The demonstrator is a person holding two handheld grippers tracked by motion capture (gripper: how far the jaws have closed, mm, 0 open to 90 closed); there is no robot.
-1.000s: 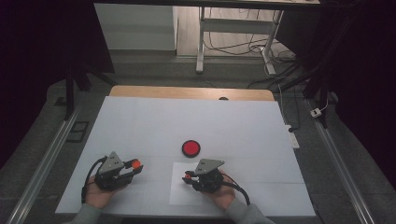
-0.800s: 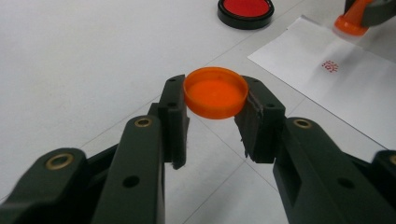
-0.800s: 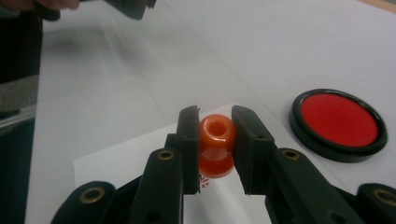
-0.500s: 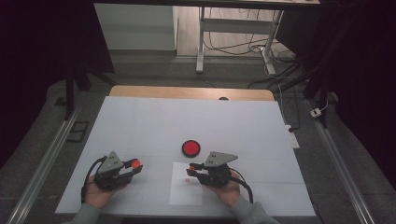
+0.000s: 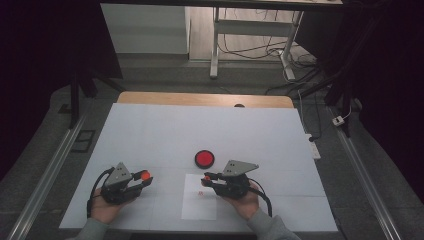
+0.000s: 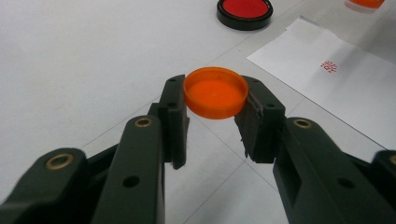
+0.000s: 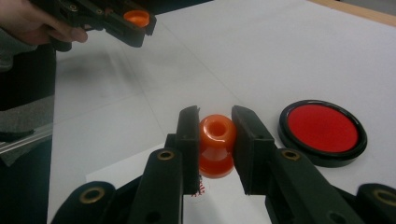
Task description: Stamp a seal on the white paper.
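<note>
Already, with a red mark showing on the paper point(image 5: 199, 196) near the table's front edge, the right gripper point(image 7: 215, 140) is gripping the stamp point(image 7: 216, 144) above it while the left gripper point(image 6: 215, 112) is holding its orange cap point(image 6: 215, 92), leaving recapping.

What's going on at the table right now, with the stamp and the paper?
A person is working with a hand-held gripper in each hand. The right hand-held gripper is shut on an orange stamp, held just above the white sheet of paper, which already carries a small red imprint. The left hand-held gripper is shut on the stamp's orange cap, held off to the side above the table. The open red ink pad sits just beyond the paper.
</note>
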